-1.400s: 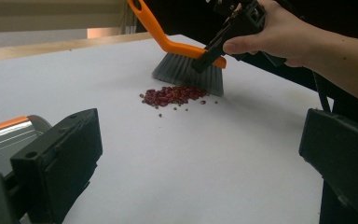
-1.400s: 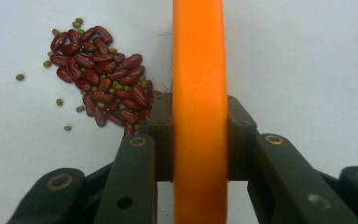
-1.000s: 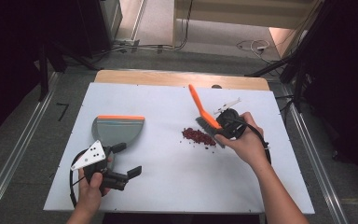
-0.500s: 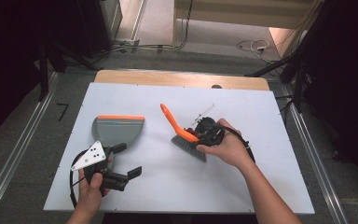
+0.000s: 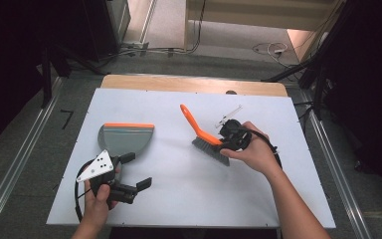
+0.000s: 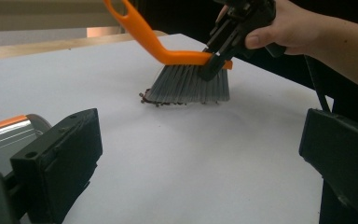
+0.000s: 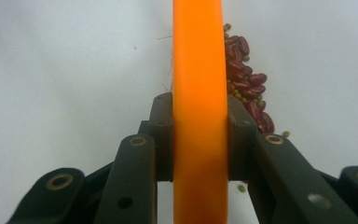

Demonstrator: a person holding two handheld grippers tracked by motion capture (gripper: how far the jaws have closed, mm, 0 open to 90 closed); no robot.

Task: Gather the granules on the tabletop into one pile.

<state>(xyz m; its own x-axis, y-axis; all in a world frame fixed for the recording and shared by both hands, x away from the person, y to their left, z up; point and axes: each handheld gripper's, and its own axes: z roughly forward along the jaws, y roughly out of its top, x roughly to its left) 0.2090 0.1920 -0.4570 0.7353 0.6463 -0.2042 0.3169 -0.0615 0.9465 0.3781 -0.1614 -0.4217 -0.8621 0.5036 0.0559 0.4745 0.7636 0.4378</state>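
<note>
The white bench (image 5: 179, 199) carries the whole job: a grey dustpan (image 5: 124, 142) with an orange lip sits at its left side, mouth facing away from the person, and a hand brush (image 5: 206, 137) works near the middle-right. The right gripper (image 5: 229, 142) has its fingers (image 7: 161, 140) clamped on the brush's orange back, one pad on each flank. The left gripper (image 5: 129, 174) rests just below the dustpan with its fingers (image 6: 58, 165) wide apart and nothing between them.

The step in hand looks like sweeping the spill toward the pan. To do it well, the bristles should stay flat on the bench and be drawn leftward in short strokes, with the small heap kept ahead of the bristle edge so no bean rolls out at either end; the free gripper will likely need to steady the pan before the heap arrives.

The brush's long axis runs diagonally in the high view: the orange handle points up and to the far left, and the bristle head lies lower right, tufts down on the bench. The dark red beans (image 7: 247, 79), with a few tiny green ones among them, lie bunched against one side of the bristles; how many hide beneath is unclear.
</note>
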